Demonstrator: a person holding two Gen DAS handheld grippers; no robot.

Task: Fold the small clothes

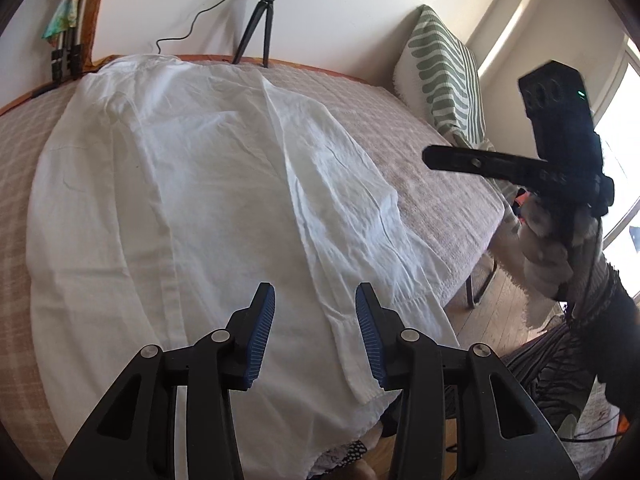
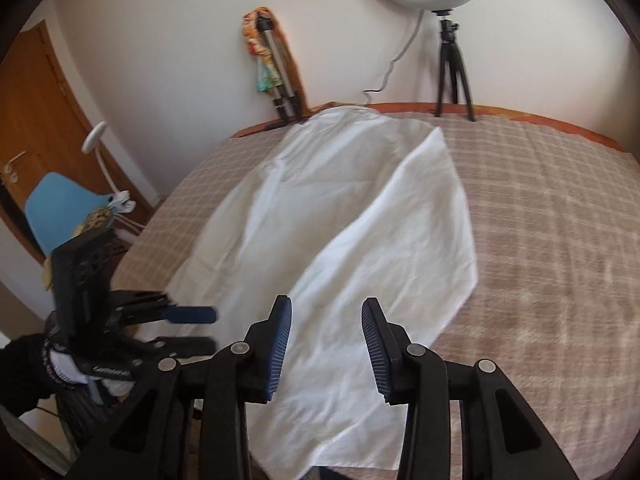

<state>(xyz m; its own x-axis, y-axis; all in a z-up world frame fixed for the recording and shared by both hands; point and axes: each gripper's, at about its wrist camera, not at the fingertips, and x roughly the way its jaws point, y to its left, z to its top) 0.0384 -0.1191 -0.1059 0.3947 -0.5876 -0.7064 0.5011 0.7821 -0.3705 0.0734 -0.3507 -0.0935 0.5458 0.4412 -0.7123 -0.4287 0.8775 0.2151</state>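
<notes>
A white shirt (image 1: pixel 180 184) lies flat on the checked pink bedcover (image 1: pixel 432 184), one side and sleeve folded in over the body. It also shows in the right wrist view (image 2: pixel 340 220). My left gripper (image 1: pixel 315 300) is open and empty, hovering over the shirt's near hem; it shows from the side in the right wrist view (image 2: pixel 208 330). My right gripper (image 2: pixel 326 312) is open and empty above the folded sleeve's near end. In the left wrist view the right gripper (image 1: pixel 430 157) hangs over the bed's right edge.
A ring light on a black tripod (image 2: pixel 454 68) and a second tripod with a coloured cloth (image 2: pixel 266 64) stand at the wall behind the bed. A striped green pillow (image 1: pixel 444 80) leans at the right. A blue chair (image 2: pixel 60 208) and a wooden door (image 2: pixel 32 120) are at the left.
</notes>
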